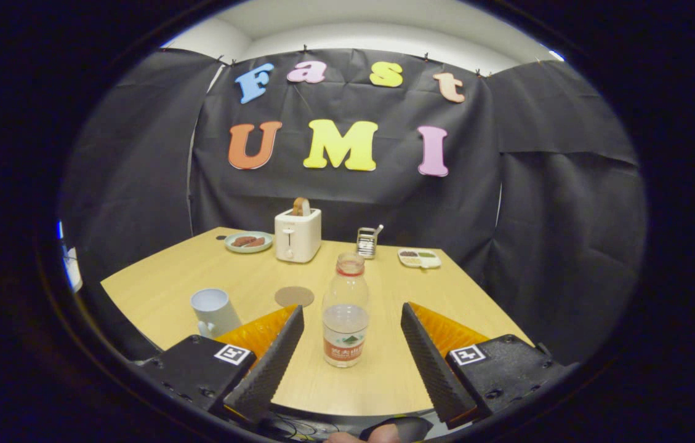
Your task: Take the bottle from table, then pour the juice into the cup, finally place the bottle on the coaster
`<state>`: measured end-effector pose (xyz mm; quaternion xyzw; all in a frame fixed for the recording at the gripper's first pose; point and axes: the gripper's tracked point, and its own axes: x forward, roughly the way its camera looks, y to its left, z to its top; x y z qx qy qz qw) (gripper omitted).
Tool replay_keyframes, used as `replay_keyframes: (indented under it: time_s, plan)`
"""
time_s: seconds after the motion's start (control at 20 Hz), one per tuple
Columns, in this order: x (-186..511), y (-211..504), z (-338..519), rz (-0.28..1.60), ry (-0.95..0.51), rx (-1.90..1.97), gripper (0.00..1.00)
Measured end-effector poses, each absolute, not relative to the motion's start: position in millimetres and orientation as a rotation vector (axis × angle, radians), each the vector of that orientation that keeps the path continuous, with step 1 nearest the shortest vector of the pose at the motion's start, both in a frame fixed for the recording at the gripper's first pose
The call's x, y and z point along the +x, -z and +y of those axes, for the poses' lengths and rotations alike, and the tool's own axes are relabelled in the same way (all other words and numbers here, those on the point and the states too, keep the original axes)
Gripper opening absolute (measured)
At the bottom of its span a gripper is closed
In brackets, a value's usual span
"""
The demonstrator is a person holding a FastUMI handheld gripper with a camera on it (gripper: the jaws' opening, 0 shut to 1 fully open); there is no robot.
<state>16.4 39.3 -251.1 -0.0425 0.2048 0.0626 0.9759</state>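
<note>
A clear plastic bottle point(345, 314) with an open red-rimmed neck and a red label stands upright on the wooden table point(162, 283), partly filled with clear liquid. My gripper point(352, 317) is open, its two fingers flanking the bottle with a gap on each side, not touching it. A white cup point(214, 311) with a handle stands left of the left finger. A round brown coaster point(293, 296) lies flat on the table between the cup and the bottle, a little beyond the left fingertip.
At the table's far side stand a white toaster point(297, 234) with a slice in it, a green plate point(249, 242) with food, a small metal grater point(367, 241) and a divided dish point(419, 258). Black cloth walls close in behind the table.
</note>
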Motion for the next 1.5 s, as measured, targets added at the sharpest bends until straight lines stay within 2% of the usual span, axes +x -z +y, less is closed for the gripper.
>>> replay_keyframes:
  time_s: [0.4, 0.8, 1.1, 1.5]
  plan:
    - [51.3, 333.8, 40.5, 0.505, -0.12, -0.027, 1.0]
    - [87.5, 358.0, 62.4, 0.497, -0.123, 0.046, 1.0]
    - [93.4, 357.2, 68.7, 0.508, -0.103, 0.079, 0.82]
    - [117.2, 314.9, 84.3, 0.429, -0.127, -0.148, 0.77]
